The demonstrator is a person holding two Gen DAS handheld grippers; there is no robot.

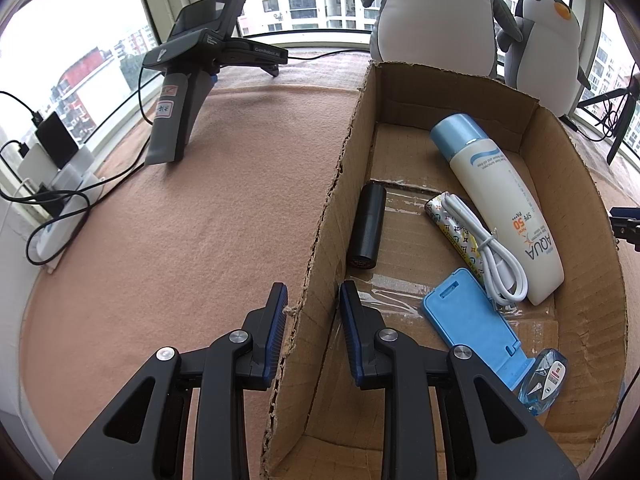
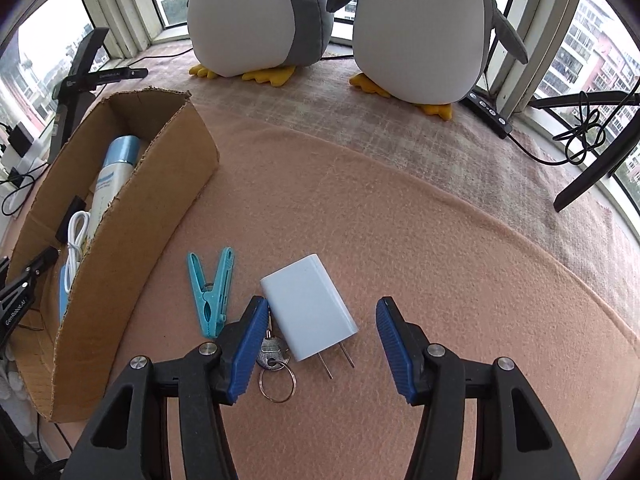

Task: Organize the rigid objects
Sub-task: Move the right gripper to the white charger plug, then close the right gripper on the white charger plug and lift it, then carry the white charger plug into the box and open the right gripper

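Bench (image 2: pixel 400 220), covered in pink felt cloth, carries all items. Two plush penguins (image 2: pixel 416 32) stand at its far edge by the windows.

Cardboard box (image 1: pixel 320 220) sits on the bench. Inside: sunscreen bottle (image 1: pixel 500 200) lying flat, blue phone stand (image 1: pixel 472 320), white cable (image 1: pixel 496 256), black cylinder (image 1: pixel 366 226), patterned tube (image 1: pixel 448 224), correction tape (image 1: pixel 544 376) in the near corner.

Left hand-held gripper (image 1: pixel 312 336) is clamped on the box's left wall, one pad on either side of it.

Right hand-held gripper (image 2: pixel 320 344) stands parted, pads clear of the white charger plug (image 2: pixel 308 308) lying between them on the bench. Teal clothespin (image 2: pixel 212 292) lies just left of it; key with ring (image 2: pixel 274 364) beside the left pad.
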